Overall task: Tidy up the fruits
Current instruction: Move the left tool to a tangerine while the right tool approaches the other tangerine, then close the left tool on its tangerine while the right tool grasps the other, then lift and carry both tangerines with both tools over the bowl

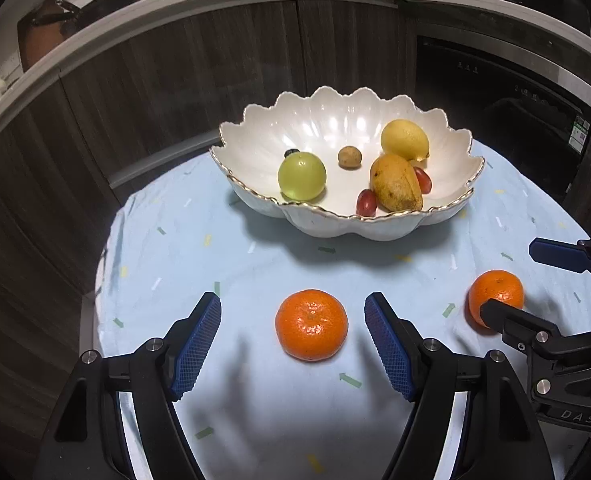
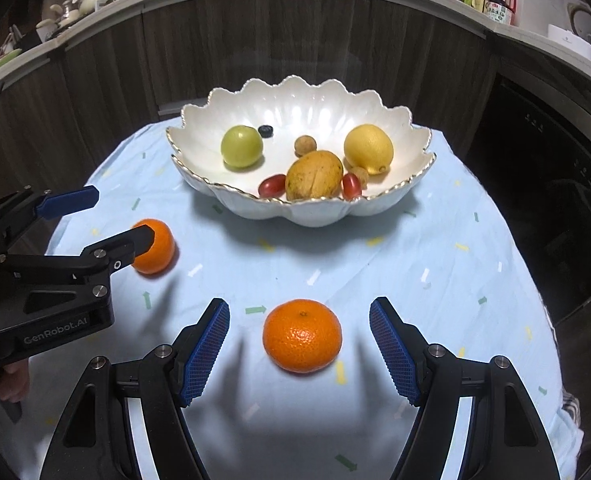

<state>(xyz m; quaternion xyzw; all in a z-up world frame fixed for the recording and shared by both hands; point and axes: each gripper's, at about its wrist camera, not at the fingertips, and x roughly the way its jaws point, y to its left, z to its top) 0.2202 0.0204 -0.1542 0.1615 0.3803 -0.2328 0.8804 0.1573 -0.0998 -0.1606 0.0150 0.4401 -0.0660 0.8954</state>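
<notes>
Left tool spread wide, fingers either side of the left tangerine on the near part of the surface, not touching it. Right tool also spread wide, straddling the right tangerine, no contact either. Both tangerines sit on the blue cloth, well apart from each other, near side of the scalloped bowl, which sits far centre. Risks, as a judgement: round fruit can roll off the cloth if one finger touches first; closing off-centre would squirt it out; the two tools work close together and could bump during the lift; a hard drop could chip the bowl's rim or bruise fruit already inside. Counts: two tangerines outside; in the bowl one green round fruit, one blueberry, one mango, one lemon, two red grape tomatoes, two small brown fruits, one half hidden behind the mango.
</notes>
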